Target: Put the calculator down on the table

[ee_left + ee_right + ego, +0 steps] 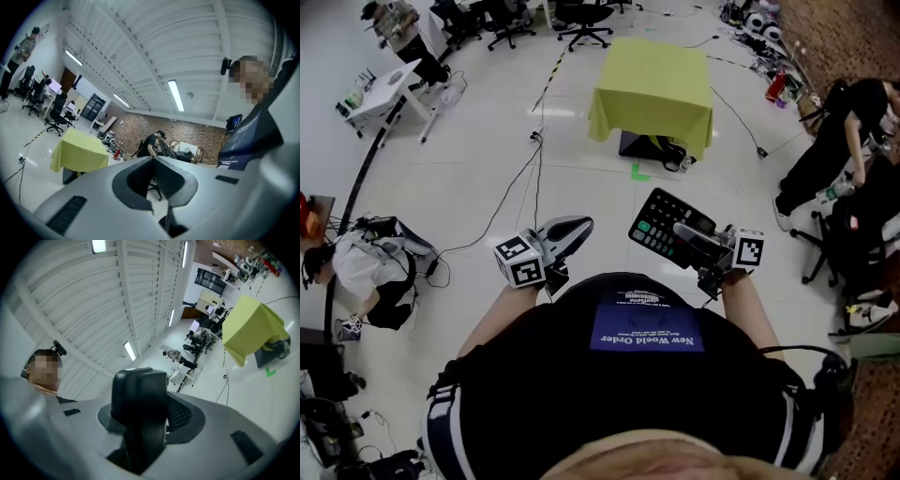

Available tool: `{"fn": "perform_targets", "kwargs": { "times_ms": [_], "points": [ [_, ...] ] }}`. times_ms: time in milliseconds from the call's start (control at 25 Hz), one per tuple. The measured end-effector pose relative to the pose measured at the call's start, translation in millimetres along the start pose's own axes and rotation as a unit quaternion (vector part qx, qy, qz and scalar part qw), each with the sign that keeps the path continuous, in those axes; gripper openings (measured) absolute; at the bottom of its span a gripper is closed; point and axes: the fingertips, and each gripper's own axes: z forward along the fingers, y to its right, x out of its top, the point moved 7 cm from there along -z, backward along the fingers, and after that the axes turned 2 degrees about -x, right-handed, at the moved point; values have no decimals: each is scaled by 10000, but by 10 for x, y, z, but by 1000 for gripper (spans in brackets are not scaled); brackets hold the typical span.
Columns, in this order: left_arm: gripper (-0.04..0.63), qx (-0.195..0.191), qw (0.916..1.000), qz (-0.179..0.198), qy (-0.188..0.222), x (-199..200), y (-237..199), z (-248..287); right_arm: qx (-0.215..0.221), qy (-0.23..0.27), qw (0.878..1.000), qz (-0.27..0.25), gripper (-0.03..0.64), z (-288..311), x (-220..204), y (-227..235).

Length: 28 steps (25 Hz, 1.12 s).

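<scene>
The black calculator (668,223), with green and grey keys, is held in the air in front of my body by my right gripper (692,236), which is shut on its near end. In the right gripper view the calculator (139,390) stands edge-on between the grey jaws of that gripper (144,423). My left gripper (572,231) hovers beside it to the left, shut with nothing in it; its jaws (152,161) meet in the left gripper view. The table under a yellow-green cloth (654,89) stands ahead across the floor, also seen as the table (77,150) and the table (251,329).
A person (366,272) crouches at the left beside bags and cables. Another person in black (834,141) bends over at the right. Office chairs (581,19) and a white desk (389,89) stand at the back. A black cable (530,178) and a green tape mark (639,172) lie on the floor.
</scene>
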Motion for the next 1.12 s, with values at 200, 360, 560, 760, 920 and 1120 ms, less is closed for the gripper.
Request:
{"fn": "perform_targets", "kwargs": {
  "times_ms": [200, 360, 560, 760, 920, 1120],
  "points": [
    [6, 112, 9998, -88, 101, 87, -54, 671, 221, -217, 9995, -107, 152, -269, 488, 299],
    [6, 142, 9999, -49, -38, 163, -176, 950, 250, -118, 9996, 89, 152, -357, 701, 495],
    [6, 9, 9997, -229, -37, 212, -556, 1084, 11, -51, 10000, 75, 153, -285, 873, 724],
    [6, -555, 9984, -79, 29, 470, -1175, 1245, -275, 80, 9994, -178, 152, 60, 1244, 871],
    [6, -834, 9965, 6, 22, 917, -1831, 1207, -409, 394, 9981, -226, 153, 568, 1605, 991],
    [6, -999, 9949, -12, -100, 1199, -2501, 997, -618, 554, 9964, -163, 152, 1135, 1794, 1186]
  ]
}}
